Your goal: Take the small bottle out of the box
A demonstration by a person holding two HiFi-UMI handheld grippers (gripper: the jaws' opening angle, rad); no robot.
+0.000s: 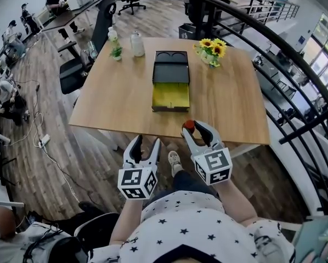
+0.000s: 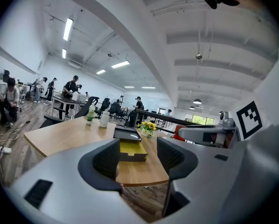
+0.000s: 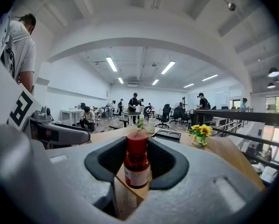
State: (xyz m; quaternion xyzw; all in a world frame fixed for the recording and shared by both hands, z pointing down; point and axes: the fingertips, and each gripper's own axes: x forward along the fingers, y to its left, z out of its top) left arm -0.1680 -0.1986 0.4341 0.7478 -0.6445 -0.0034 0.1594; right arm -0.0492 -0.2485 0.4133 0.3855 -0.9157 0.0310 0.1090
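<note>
Head view: wooden table (image 1: 114, 100), carrying a dark box (image 1: 171, 73) at its middle with the tray drawn out toward the person (yellow lining showing); a vase of sunflowers (image 1: 212, 50) at the far right; a white bottle (image 1: 137, 44) and a small potted plant (image 1: 115, 49) at the far left. Left tool (image 1: 143, 144) hangs off the table's near edge, over the wooden floor. Right tool (image 1: 196, 129) is just beside it, its tips at the table's near edge, with the red cap of the small bottle (image 1: 189, 126) showing between them, well apart from the box. Left gripper view: the left tool's jaws stand apart with nothing between them; the box lies beyond the gap, on the table. Right gripper view: the right tool's jaws are closed on the small bottle (image 3: 137, 164), which is red with a red cap and pale label, upright, both pads pressing its sides; the box and sunflowers are on the table behind it.
</note>
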